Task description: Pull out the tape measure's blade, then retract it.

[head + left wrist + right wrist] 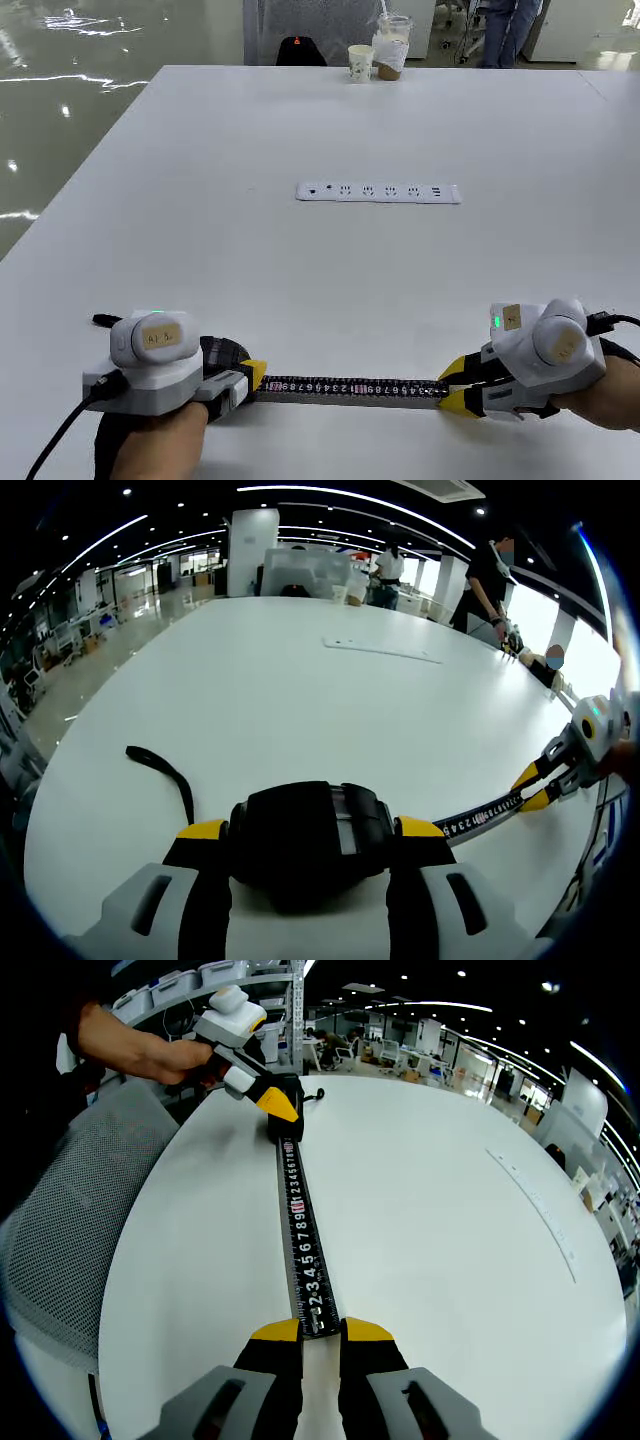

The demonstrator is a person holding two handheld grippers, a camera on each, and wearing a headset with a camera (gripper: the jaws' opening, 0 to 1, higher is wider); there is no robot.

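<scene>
Here, on one white table [300,270], the left gripper [240,376] sits at the near left, its jaws clamped on either side of the one black tape measure [310,845]. The tape measure's single strap [165,772] trails on the tabletop. One blade [350,387] runs flat from the case, numbers up, to the right gripper [455,386], whose jaws are pinched together on the blade's tip. Farther back lies one white power strip [378,192]. At the far edge stand two cups, a paper cup [361,62] and, just right of it, a clear plastic cup [392,45].
</scene>
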